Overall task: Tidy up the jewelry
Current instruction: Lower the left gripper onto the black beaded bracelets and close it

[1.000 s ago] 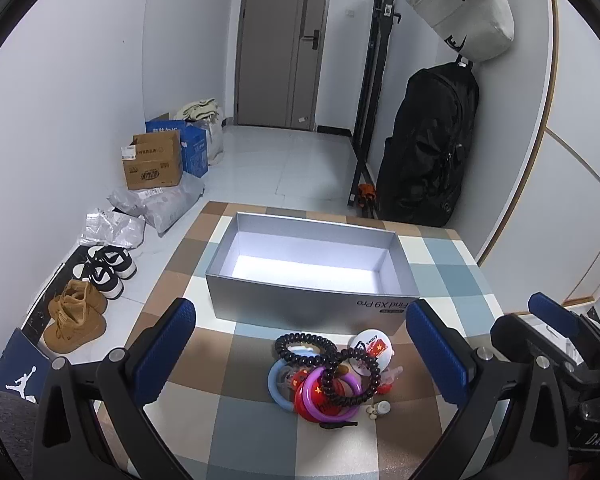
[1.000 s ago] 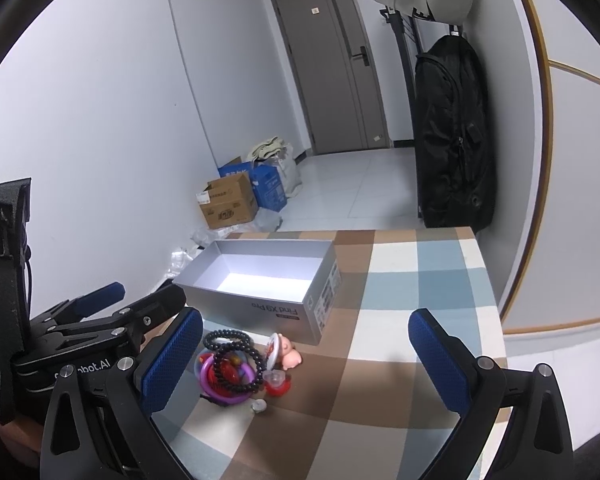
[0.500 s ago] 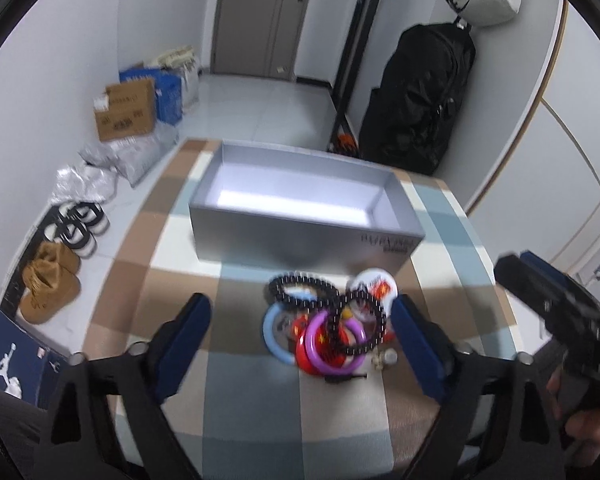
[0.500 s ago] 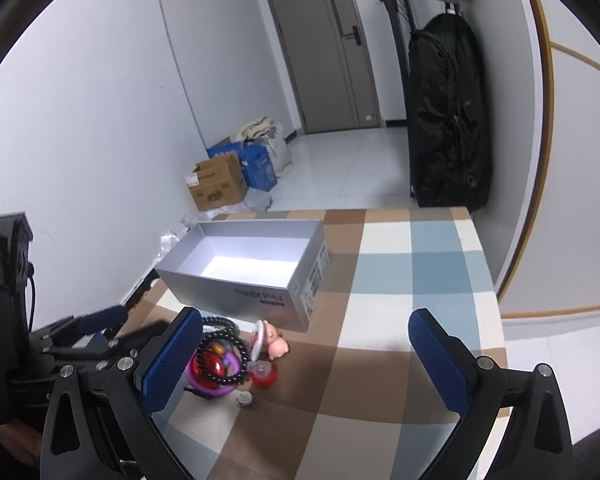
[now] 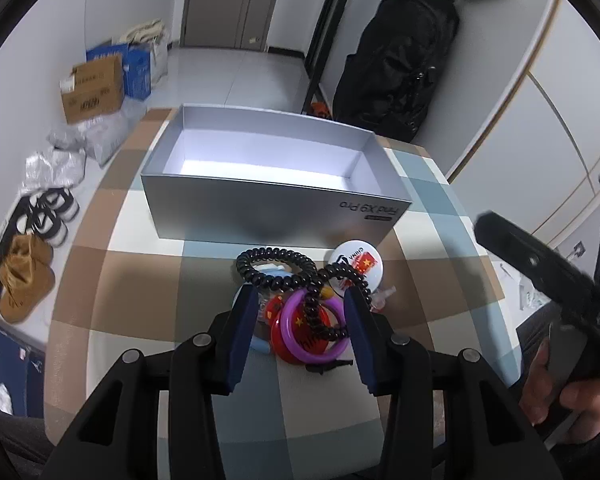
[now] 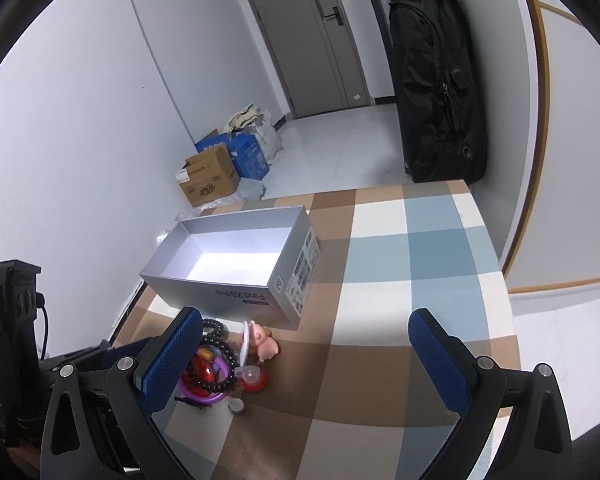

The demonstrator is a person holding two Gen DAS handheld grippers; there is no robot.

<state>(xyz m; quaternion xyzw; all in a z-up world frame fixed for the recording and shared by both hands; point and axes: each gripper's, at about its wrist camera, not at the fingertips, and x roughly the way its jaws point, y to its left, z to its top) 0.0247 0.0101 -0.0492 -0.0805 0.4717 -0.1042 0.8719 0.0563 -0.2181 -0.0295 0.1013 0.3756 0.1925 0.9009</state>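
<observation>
Checked counter (image 5: 148, 300): jewelry pile (image 5: 304, 308) lies just before empty box (image 5: 268, 156); left hand-held gripper (image 5: 300, 338) closing astride it, nothing pinched; right hand-held gripper (image 6: 300, 360) wide, idle alongside

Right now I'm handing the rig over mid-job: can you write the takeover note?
Left gripper: jaws closing around the pile of bracelets, pads not yet pressing as far as I can see.
Right gripper: open, holding nothing, off to the right of the pile.
Grey box: on the checked tablecloth just behind the pile, nothing in it.
Done: nothing boxed.
Left: finish the grip, carry the pieces into the box; round badge and pink figure too.
</observation>
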